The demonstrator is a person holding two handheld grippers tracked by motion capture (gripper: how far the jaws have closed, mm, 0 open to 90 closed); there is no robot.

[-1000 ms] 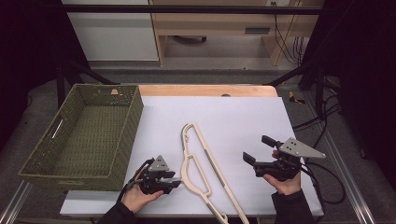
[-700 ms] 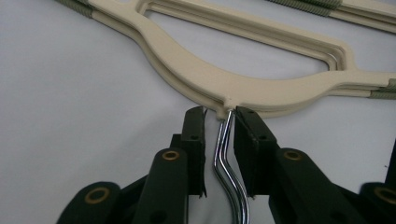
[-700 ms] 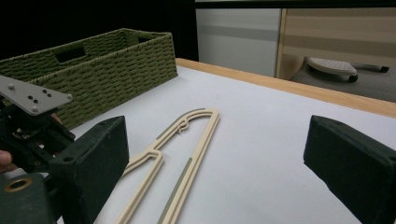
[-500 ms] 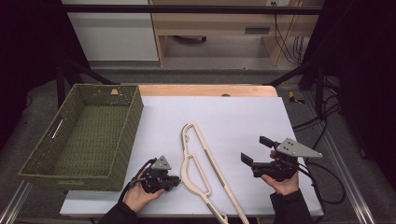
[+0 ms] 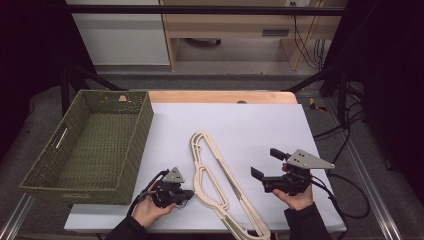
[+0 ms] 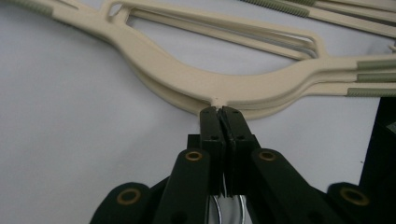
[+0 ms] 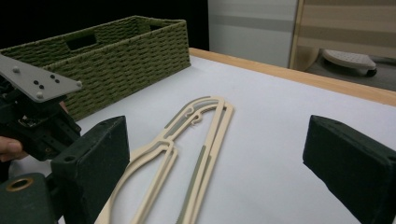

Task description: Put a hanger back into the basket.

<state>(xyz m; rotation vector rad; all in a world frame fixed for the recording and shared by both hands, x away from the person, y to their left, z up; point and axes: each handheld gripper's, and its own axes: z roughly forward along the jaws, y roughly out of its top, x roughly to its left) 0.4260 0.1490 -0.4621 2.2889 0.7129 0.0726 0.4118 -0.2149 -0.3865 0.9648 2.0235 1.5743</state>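
Two cream plastic clothes hangers (image 5: 220, 187), stacked one on the other, lie flat on a white table (image 5: 250, 130), running from about 12 o'clock near the middle of the sheet down to 6 o'clock at the near edge. Grey-green ribbed strips mark their bars.

At 7 o'clock in the high view, the left gripper (image 5: 186, 193) sits in the person's left hand (image 5: 150, 210), pointing toward 3 o'clock at the hangers' outer edge. In the left gripper view its black jaws have just been closing and now stand pressed together, tips (image 6: 221, 114) right at the curved shoulder of the stacked hangers (image 6: 205, 81), at a small nub on the rim. Nothing is seen between the jaws; whether the tips touch the rim I cannot tell.

At 5 o'clock, the right gripper (image 5: 266, 167) is held in the right hand (image 5: 297, 197), just to the right of the hangers, aimed toward 9 o'clock, with a grey three-cornered plate on top. Its jaws stand wide apart, holding nothing. In the right gripper view the hangers (image 7: 187, 144) lie ahead between the two pads.

At 9 o'clock on the table stands an olive-green woven basket (image 5: 131, 145) with cut-out handles, close beside the hangers.
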